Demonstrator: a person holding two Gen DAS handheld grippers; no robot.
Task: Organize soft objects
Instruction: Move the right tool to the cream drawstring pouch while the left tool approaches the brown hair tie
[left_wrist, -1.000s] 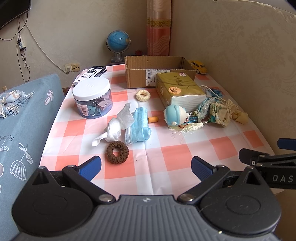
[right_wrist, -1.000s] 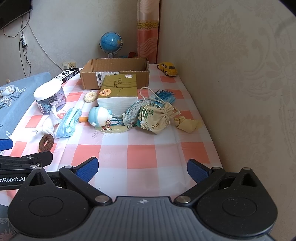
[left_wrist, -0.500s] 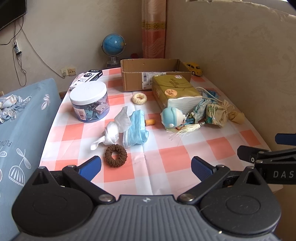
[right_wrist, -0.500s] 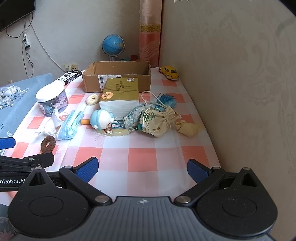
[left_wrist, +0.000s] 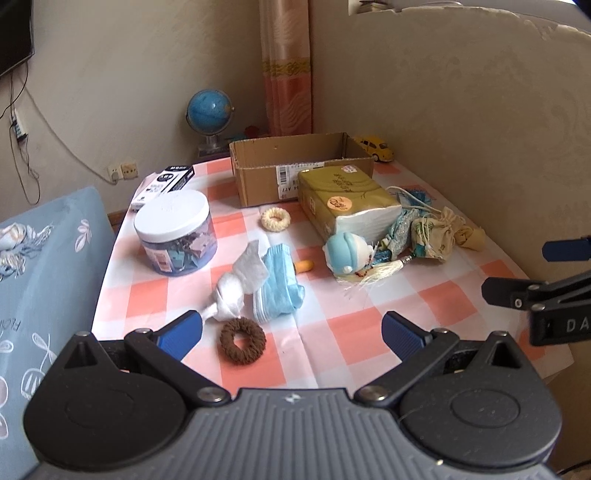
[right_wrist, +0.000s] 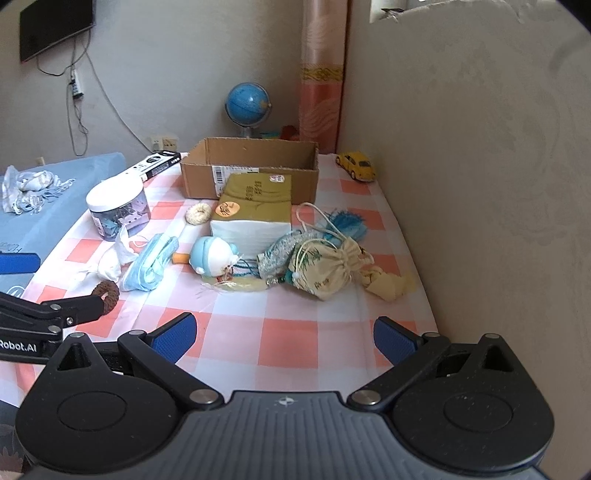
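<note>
Cardboard box (left_wrist: 301, 171): open-topped, at the table's far end; interior hidden.
Jar (left_wrist: 175, 234): lidded, holds binder clips.
Soft objects: face mask (left_wrist: 279, 286), brown scrunchie (left_wrist: 242, 340), drawstring pouch (right_wrist: 325, 271) on the checked cloth.
Left gripper (left_wrist: 291, 332): spread wide, empty.
Right gripper (right_wrist: 284, 334): spread wide, empty.

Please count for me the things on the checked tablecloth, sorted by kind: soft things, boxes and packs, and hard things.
Soft things: 8 (brown scrunchie, cream scrunchie, white cloth, blue mask, plush doll, glittery pouch, drawstring pouch, yellow cloth)
Boxes and packs: 3 (cardboard box, tissue pack, black-and-white box)
Hard things: 2 (clip jar, toy car)
Total: 13
</note>
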